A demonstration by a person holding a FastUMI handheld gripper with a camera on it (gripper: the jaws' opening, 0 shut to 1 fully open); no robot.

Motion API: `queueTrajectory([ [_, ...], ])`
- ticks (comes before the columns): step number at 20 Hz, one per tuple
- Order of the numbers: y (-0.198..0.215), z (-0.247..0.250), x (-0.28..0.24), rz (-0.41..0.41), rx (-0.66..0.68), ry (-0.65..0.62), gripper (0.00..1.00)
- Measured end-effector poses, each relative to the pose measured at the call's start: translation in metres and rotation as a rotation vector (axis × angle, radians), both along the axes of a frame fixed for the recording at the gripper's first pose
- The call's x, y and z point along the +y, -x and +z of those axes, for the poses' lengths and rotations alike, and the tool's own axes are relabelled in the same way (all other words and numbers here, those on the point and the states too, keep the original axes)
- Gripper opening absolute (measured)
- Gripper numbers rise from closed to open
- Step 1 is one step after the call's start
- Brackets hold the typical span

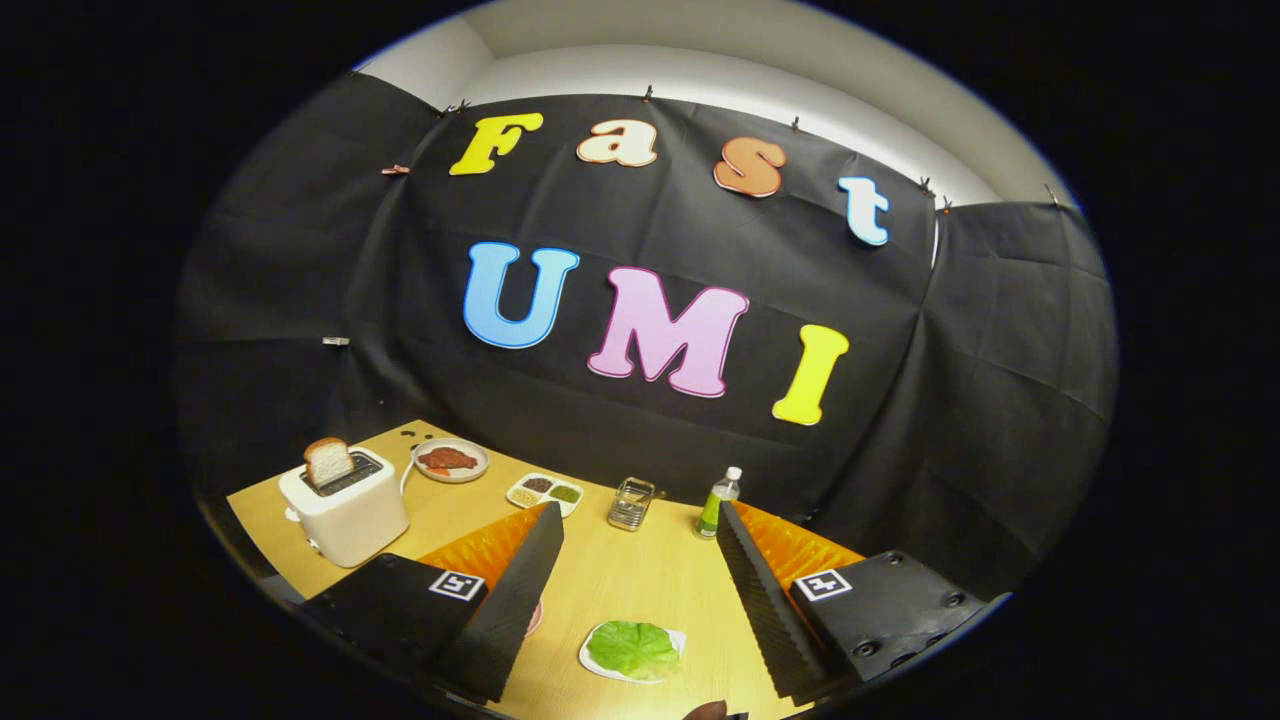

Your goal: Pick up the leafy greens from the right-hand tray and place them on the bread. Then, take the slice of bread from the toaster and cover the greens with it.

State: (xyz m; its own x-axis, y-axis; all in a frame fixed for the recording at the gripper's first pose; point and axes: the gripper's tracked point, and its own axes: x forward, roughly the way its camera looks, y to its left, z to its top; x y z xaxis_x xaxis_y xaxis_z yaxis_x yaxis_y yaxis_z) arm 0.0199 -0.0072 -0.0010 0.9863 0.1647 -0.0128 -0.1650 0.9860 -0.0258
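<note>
Wooden table (640,580) with toaster (345,505), leafy greens (632,648) between wide-open, empty tool (640,520) fingers.

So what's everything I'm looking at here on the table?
Toaster: one, white, at the table's far left.
Bread slice: one, light brown crust, standing up out of the toaster slot.
Plate: one, pale, with something reddish-brown on it, just beyond the toaster.
Divided dish: one, white, holding dark, green and tan fillings, beyond the left finger.
Small metal rack: one, silvery, mid-table beyond the fingers.
Bottle: one, clear with a white cap and green label, by the right finger's tip.
Leafy greens: one leaf, bright green, on a small white tray, low between the fingers.
Table: one, light wood.
Gripper: one; fingers spread wide apart, holding nothing.
</note>
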Motion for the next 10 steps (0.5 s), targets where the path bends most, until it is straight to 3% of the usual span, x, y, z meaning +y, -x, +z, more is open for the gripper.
queueTrajectory([
  [7,-0.033,-0.103,-0.020,0.210,0.174,0.245,0.96],
  [10,-0.044,-0.176,-0.019,0.301,0.315,0.254,0.95],
])
